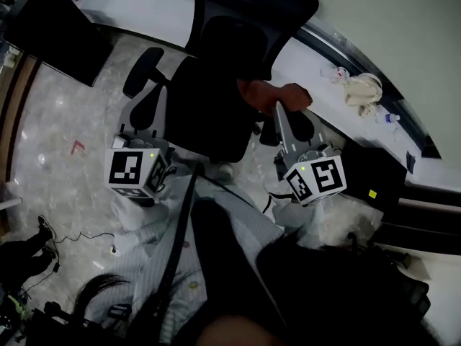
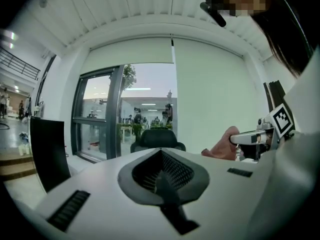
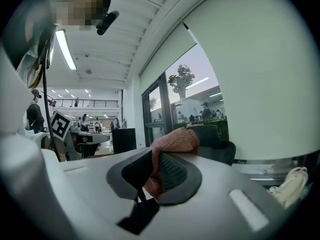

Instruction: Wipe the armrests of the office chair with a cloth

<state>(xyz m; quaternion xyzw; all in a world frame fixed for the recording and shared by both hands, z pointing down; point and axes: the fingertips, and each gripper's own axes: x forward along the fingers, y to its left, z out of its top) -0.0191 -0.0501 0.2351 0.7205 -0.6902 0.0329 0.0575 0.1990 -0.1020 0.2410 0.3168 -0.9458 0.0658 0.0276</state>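
Your shirt (image 1: 230, 215) sat nearest the head camera and filled the lower middle of that view, with both grippers held out just beyond it above the floor (image 1: 65, 114). You had the right gripper (image 1: 279, 110) clamped on the cloth (image 1: 277, 96). In the right gripper view the gripper (image 3: 156, 171) showed the reddish-brown cloth (image 3: 175, 141) pinched between its pads and bunched up over their tips. The left gripper (image 1: 137, 137) held nothing; in its own view (image 2: 160, 176) the jaws were drawn together with no item between them. The chair (image 1: 216, 85), black, stood directly ahead of you, between the two grippers. The cloth was at the chair's right side, by the seat edge. One armrest (image 1: 301, 126) lay just beside the right gripper's jaws. Whether the cloth touched it could not be determined. The other armrest (image 1: 142, 71) was on the chair's far left, beyond the left gripper and apart from it. In the left gripper view the cloth (image 2: 224, 145) appeared to the right of the chair (image 2: 157, 139), carried at the tip of the right gripper (image 2: 235, 139). A white counter (image 1: 317, 56) ran behind the chair. On it lay a pale bundle (image 1: 364, 89) with a bottle (image 1: 389, 117) near it, both well apart from the cloth.
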